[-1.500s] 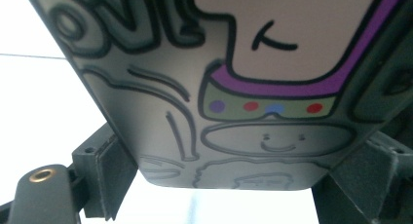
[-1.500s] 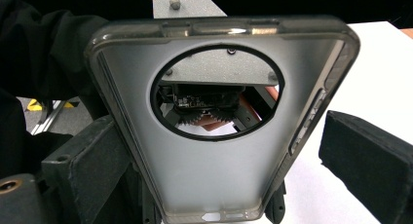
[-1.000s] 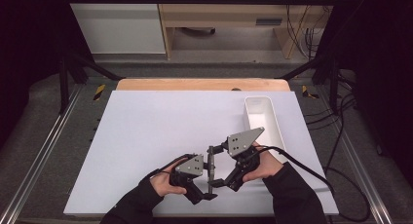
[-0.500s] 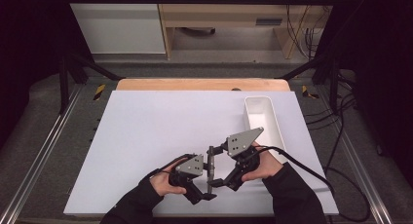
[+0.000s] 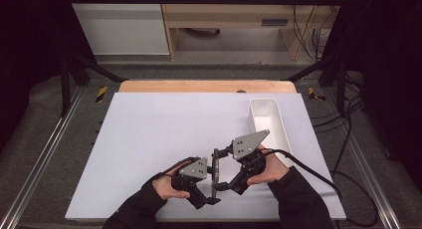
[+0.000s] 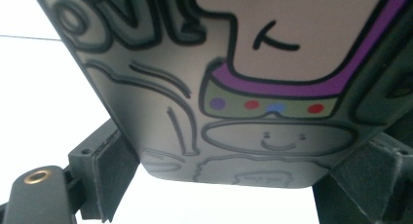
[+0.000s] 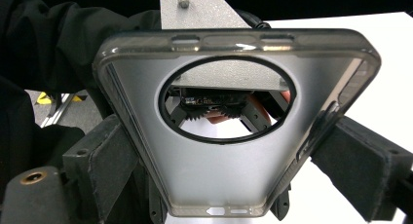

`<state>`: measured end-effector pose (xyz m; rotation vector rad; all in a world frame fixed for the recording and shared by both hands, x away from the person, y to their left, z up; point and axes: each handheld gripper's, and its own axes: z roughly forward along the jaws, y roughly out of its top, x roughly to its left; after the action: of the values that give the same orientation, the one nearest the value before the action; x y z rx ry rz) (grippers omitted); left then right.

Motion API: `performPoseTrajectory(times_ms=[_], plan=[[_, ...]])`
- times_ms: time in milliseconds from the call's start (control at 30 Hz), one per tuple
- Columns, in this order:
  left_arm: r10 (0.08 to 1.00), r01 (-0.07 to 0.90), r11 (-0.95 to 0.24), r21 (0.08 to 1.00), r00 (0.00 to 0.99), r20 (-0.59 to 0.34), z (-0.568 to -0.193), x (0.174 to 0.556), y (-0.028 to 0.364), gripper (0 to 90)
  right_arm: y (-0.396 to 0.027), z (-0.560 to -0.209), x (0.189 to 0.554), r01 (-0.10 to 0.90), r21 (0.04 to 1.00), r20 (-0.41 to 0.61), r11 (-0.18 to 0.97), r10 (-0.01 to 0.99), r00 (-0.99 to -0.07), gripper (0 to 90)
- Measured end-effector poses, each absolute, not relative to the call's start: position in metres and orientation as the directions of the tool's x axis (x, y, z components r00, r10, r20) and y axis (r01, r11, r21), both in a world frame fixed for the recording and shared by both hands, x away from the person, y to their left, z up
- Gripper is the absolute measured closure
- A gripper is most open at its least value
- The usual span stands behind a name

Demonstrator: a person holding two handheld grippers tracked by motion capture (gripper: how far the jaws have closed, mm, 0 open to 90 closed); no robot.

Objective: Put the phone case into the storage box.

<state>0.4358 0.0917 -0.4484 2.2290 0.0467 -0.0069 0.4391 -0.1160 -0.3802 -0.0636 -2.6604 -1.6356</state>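
Low in the frame's centre, over the white counter (image 5: pixel 149 124), both grippers met on one phone case (image 5: pixel 215 168), held on edge between them. Case was translucent smoky plastic, rounded corners, large circular camera cutout, cartoon print with purple outline on its outer face. Left gripper (image 5: pixel 211 196) had its black padded jaws clamped on the case's sides; right gripper (image 5: pixel 222 185) likewise, pads pressed on both long edges. White rectangular tray (image 5: pixel 278 120) sat at frame right, well apart from the case.
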Motion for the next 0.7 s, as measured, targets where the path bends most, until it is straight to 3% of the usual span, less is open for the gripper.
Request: performPoseTrajectory(times_ms=[700], plan=[[0.097, 0.083, -0.584, 0.807, 0.995, -0.032, -0.443, 0.439, 0.107, 3.4, -0.124, -0.372, 0.441, 0.049, 0.908, 0.018, 0.415, 0.078, -0.997, 12.0]])
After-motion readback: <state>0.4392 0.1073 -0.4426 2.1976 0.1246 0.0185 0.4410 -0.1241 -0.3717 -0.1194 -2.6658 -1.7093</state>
